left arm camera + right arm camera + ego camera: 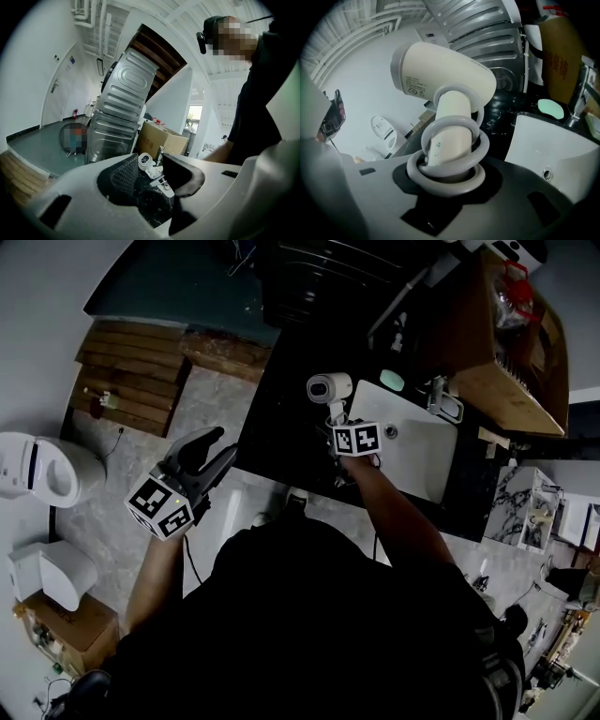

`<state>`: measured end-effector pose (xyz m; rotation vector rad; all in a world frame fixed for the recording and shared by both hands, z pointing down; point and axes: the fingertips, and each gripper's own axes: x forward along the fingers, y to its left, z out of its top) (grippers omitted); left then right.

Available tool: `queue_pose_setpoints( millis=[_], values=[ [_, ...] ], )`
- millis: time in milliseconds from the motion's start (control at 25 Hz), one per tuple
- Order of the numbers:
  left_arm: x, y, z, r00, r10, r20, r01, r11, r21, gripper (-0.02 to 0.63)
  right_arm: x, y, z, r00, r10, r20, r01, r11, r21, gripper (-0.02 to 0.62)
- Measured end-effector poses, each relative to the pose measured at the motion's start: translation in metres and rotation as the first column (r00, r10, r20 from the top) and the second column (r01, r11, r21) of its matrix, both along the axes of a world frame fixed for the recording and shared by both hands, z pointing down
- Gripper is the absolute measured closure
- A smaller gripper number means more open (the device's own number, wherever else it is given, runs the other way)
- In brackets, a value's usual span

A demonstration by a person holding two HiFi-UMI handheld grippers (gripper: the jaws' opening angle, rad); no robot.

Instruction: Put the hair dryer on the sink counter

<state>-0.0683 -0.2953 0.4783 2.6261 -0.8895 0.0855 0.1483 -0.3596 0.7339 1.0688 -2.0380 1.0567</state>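
A white hair dryer [329, 387] with its grey cord coiled round the handle stands upright in my right gripper [337, 418], which is shut on the handle. It hangs over the black sink counter [281, 432], just left of the white basin [417, 451]. In the right gripper view the dryer [440, 70] rises from between the jaws of the right gripper [449, 164], barrel pointing left. My left gripper [214, 448] stays open and empty at the left, above the floor. In its own view the left gripper [150, 177] frames the far-off dryer [146, 161].
A faucet [442, 397] and a green soap [392, 381] sit at the basin's back. A cardboard box [511, 352] stands at the right, a metal washing machine [487, 28] behind the counter. A toilet [42, 470] and wooden boards [131, 381] lie on the left.
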Motion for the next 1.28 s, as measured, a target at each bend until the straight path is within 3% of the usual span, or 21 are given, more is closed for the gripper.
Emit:
queue_pose_setpoints(
  millis=[320, 560, 1280],
  values=[
    [0.006, 0.001, 0.004, 1.000, 0.010, 0.010, -0.010, 1.000, -0.008, 0.468, -0.003, -0.005, 0.012, 1.000, -0.021, -0.023, 0.019, 0.998, -0.063, 0.413],
    [0.015, 0.007, 0.004, 0.997, 0.078, 0.005, -0.078, 0.997, -0.011, 0.512, -0.008, -0.006, 0.018, 0.999, -0.024, -0.039, 0.020, 0.995, -0.096, 0.413],
    [0.012, 0.028, 0.013, 0.996, 0.084, 0.036, -0.083, 0.996, -0.040, 0.581, -0.016, 0.000, 0.042, 0.987, -0.109, -0.115, 0.085, 0.977, -0.195, 0.410]
  ],
)
